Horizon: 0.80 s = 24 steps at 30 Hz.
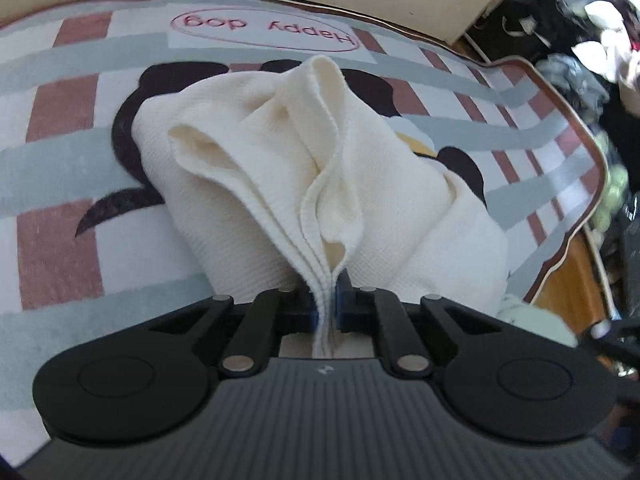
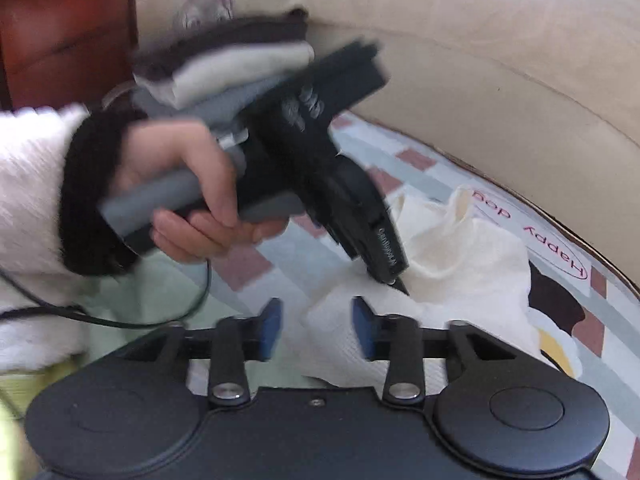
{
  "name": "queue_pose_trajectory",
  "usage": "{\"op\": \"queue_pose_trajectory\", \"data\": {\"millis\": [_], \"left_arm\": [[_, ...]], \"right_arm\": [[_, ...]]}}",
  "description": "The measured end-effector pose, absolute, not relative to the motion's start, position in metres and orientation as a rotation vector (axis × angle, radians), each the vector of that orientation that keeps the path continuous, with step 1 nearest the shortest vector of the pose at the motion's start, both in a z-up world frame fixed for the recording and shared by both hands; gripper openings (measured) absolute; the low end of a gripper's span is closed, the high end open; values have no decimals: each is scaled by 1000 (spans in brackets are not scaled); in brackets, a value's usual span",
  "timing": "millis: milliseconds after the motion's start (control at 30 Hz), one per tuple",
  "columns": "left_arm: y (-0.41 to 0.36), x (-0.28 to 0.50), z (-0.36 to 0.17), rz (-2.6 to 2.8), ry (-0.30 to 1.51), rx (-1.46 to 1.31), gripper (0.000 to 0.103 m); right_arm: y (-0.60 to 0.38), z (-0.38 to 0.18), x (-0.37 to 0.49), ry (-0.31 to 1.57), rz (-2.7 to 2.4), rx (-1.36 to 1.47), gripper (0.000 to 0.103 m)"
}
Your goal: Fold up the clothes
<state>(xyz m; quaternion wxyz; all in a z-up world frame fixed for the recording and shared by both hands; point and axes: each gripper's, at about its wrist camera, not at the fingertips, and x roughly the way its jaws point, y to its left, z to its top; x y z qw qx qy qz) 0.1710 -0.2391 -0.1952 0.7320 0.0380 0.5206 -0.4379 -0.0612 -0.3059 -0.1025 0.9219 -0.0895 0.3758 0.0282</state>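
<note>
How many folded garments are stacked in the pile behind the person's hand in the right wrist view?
3: a dark garment on top, a pale one beneath, a grey one lowest. More may be hidden.

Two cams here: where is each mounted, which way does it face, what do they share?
Left wrist: on the left tool, looking down along its pads, which pinch the cream cloth on the rug; no body shows.
Right wrist: on the right tool, pads apart, facing down toward the sofa; shows the left hand and white sleeve.
Shared: cloth, rug, left tool.
</note>
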Motion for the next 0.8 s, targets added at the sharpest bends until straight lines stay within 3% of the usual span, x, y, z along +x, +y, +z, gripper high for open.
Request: {"op": "queue_pose_trajectory", "data": {"millis": [100, 200, 333, 433, 567, 600, 767, 800], "left_arm": [[-230, 175, -187, -906, 1112, 70, 8], [-233, 157, -173, -689, 922, 309, 14], [-217, 177, -180, -769, 1102, 77, 16], [-212, 179, -171, -778, 1064, 21, 18], [-211, 170, -151, -919, 939, -60, 44], [-213, 168, -148, -972, 925, -85, 46], [-242, 154, -172, -1111, 1002, -42, 46], [-247, 151, -180, -1088, 1028, -19, 46]], "right_arm": [[-326, -96, -71, 794, -39, -216, 61], [-357, -102, -82, 861, -169, -200, 61], [-385, -107, -105, 876, -270, -109, 61], [-399, -113, -106, 885, -290, 9, 61], [-405, -131, -99, 886, -294, 150, 61], [-405, -135, -95, 874, -297, 168, 62], [-424, -157, -72, 881, -376, 282, 83], [-431, -159, -69, 889, -402, 342, 81]]}}
